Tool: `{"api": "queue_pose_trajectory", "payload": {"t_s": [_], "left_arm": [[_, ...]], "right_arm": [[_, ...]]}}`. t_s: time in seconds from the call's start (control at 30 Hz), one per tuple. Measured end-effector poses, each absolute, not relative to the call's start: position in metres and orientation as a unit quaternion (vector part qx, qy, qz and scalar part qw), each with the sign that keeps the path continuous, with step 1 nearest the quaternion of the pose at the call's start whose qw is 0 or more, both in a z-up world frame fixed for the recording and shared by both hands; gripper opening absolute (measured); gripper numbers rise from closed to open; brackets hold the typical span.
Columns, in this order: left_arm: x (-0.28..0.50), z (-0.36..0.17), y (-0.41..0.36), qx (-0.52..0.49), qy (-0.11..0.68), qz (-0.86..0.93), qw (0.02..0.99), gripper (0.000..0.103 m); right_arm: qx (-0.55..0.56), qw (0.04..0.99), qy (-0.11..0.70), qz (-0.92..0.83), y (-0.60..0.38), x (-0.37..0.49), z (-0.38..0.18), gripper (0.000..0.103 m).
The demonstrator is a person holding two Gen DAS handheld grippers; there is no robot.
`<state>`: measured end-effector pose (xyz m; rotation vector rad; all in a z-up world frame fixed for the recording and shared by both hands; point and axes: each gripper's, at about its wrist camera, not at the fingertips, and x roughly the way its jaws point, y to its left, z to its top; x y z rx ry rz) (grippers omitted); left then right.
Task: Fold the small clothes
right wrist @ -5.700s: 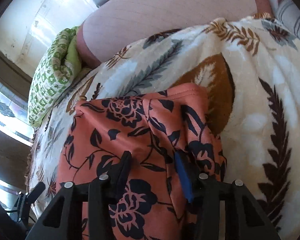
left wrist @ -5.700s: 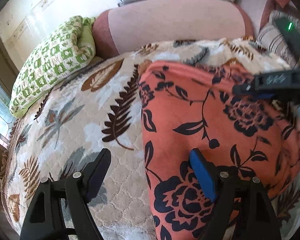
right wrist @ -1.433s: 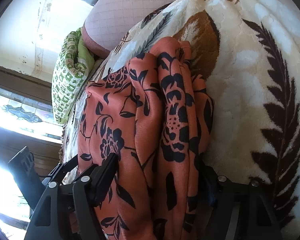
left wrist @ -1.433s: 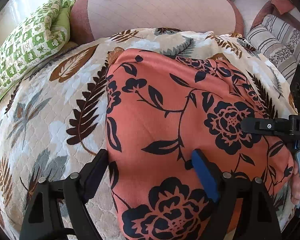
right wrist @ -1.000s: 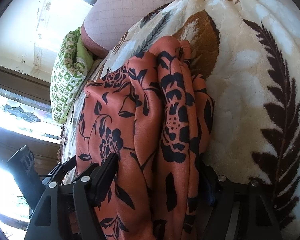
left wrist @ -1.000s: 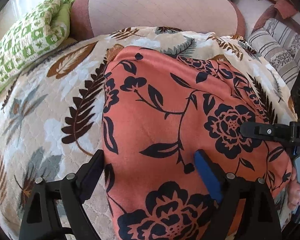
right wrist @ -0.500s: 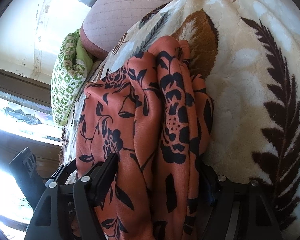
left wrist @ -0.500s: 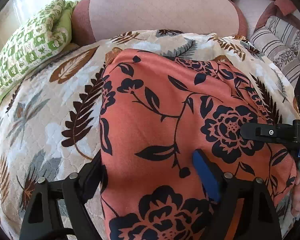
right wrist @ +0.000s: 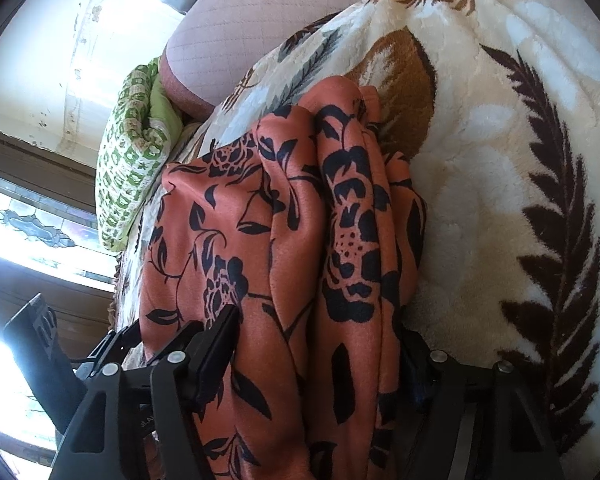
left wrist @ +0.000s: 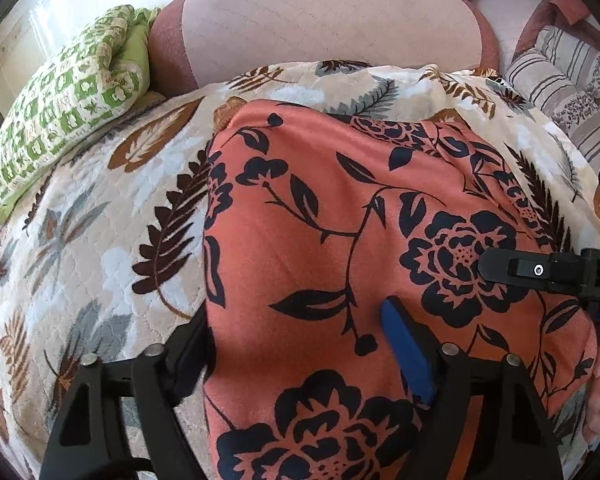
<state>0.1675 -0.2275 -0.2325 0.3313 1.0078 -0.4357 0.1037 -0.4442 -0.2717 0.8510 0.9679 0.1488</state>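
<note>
- orange floral garment (left wrist: 340, 240) lies flat on the leaf-print blanket (left wrist: 100, 220), filling the centre and lower right of the left wrist view; in the right wrist view the same cloth (right wrist: 268, 264) bunches into lengthwise ridges down the middle of the frame.
- its long axis runs from the bottom of each frame up toward the pink bolster (left wrist: 332, 24) at the top, so both tools look along the cloth, not across it.
- left gripper (left wrist: 296, 344) has its fingers wide apart, straddling the garment's left border: the black finger sits at the cloth's left edge, low in the frame, and the blue-padded one rests over the cloth, lower centre. nothing looks pinched.
- right gripper (right wrist: 320, 344) has its fingers set either side of the bunched right edge; they are closing, with the folds between them, and i cannot tell whether the pads press yet.
- judged from this, the right hand is nearer a hold, and a fold would carry the near end up the frame.
</note>
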Motion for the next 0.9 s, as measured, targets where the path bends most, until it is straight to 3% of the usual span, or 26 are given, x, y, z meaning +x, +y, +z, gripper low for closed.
{"api": "queue_pose_trajectory", "payload": {"t_s": [0.13,0.2,0.37,0.53,0.9], "left_arm": [[0.181,-0.241,-0.215,0.098,0.515,-0.223,0.822,0.091],[0.185,-0.24,-0.208,0.066,0.528,-0.228,0.815,0.083],[0.168,-0.224,-0.213,0.096,0.488,-0.234,0.835,0.037],[0.165,-0.21,-0.204,0.073,0.482,-0.245,0.838,0.031],[0.145,-0.158,-0.163,0.082,0.436,-0.229,0.867,0.03]], "right_arm": [[0.38,0.804,0.454,0.059,-0.441,0.105,-0.269,0.069],[0.366,0.81,0.454,0.052,-0.437,0.105,-0.266,0.068],[0.338,0.826,0.45,0.041,-0.427,0.104,-0.255,0.059],[0.322,0.839,0.438,0.036,-0.421,0.097,-0.241,0.054],[0.316,0.852,0.407,0.088,-0.382,0.091,-0.201,0.05]]}}
